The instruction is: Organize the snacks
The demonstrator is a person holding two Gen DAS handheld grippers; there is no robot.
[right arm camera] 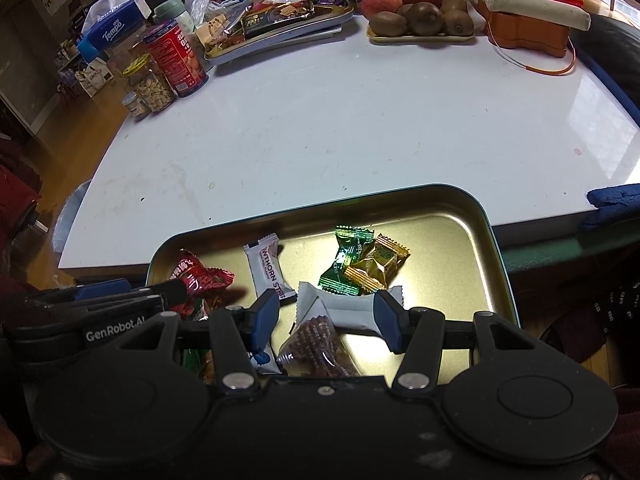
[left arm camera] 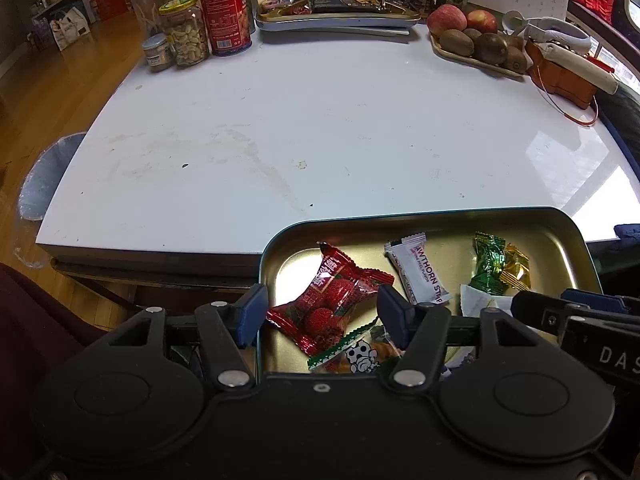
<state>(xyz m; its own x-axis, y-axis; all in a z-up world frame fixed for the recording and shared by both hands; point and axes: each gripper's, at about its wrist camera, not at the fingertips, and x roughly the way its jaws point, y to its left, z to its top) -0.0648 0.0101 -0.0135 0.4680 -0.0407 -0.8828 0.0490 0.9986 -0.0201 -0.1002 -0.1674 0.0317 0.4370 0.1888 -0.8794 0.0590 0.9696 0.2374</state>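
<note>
- So, closest in: left gripper (left arm camera: 318, 312) hangs over the near-left corner of the gold tin tray (left arm camera: 440, 216), jaws apart, nothing pinched; the red lychee candy pack (left arm camera: 328, 300) lies loose between the fingers, no pad pressing on it.
- Right gripper (right arm camera: 326, 318) hovers over the near middle of the same tray (right arm camera: 496, 240), jaws about half spread and straddling a white-wrapped snack (right arm camera: 348, 308) and a clear pack of brown pieces (right arm camera: 316, 344); can't tell for sure whether the pads touch, looks like no grip.
- Tray sticks out past the near edge of the white table (left arm camera: 280, 120), partly off it.
- Also in the tray: cartoon-print sachet (left arm camera: 360, 356) under the red pack, white hawthorn strip (left arm camera: 420, 268), green candy (left arm camera: 488, 264) touching a gold candy (left arm camera: 516, 268).
- Progress, my read: loose snacks are already gathered into the tray and the mid-table is bare, so collecting looks mostly done; what's left is probably sorting or placing the tray.
- Far back: nut jar (left arm camera: 186, 32), red can (left arm camera: 224, 12), a second snack tray (left arm camera: 336, 20), fruit plate (left arm camera: 476, 58) with apples and kiwis; none of these handled.
</note>
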